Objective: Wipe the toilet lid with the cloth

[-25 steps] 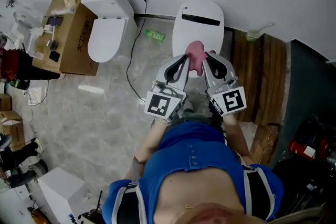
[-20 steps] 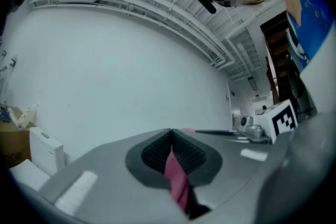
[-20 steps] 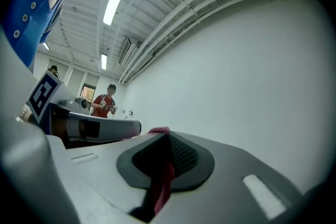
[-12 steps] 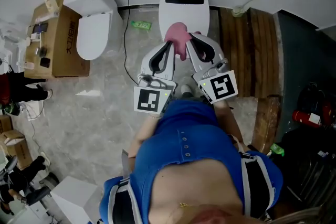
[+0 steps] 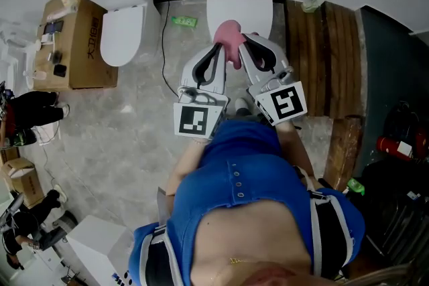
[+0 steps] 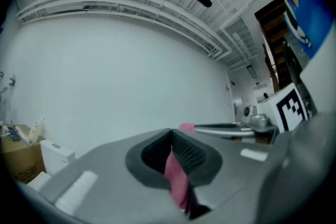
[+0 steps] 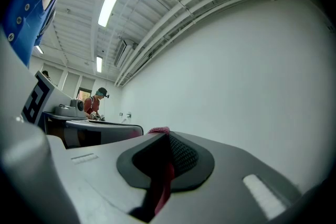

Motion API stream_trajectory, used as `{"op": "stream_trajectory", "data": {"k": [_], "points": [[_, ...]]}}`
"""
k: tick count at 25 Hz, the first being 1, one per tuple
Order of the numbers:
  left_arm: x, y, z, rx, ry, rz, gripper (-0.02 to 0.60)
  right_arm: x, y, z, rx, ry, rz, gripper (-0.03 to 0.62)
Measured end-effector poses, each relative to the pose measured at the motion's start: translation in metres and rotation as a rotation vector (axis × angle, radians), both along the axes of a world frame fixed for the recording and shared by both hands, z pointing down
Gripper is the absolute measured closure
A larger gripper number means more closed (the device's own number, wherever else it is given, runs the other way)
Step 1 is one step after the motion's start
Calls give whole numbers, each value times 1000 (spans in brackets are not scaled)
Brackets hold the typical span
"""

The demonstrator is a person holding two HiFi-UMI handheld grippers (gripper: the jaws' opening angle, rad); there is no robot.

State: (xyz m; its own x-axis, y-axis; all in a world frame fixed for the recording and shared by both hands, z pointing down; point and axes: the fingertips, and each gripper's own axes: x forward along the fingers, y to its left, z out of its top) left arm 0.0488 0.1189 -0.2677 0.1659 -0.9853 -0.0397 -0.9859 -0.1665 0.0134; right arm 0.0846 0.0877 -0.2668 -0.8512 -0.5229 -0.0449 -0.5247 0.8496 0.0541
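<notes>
Pink cloth (image 5: 230, 32) gripped by both tools: left tool (image 5: 218, 55) and right tool (image 5: 245, 43) each clenched on one edge, presumably to spread it for wiping. Cloth held over front of closed toilet lid (image 5: 239, 7); contact with lid not confirmed.
</notes>
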Motion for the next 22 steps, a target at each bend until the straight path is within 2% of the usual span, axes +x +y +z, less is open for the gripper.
{"op": "stream_trajectory", "data": {"k": [8,22], "points": [[7,1,2,-6,-10,-23,581,1,6,7,19,45,-35,583],[7,4,3,-13,-15,-77,581,2,7,4,9,39,-80,583]]}}
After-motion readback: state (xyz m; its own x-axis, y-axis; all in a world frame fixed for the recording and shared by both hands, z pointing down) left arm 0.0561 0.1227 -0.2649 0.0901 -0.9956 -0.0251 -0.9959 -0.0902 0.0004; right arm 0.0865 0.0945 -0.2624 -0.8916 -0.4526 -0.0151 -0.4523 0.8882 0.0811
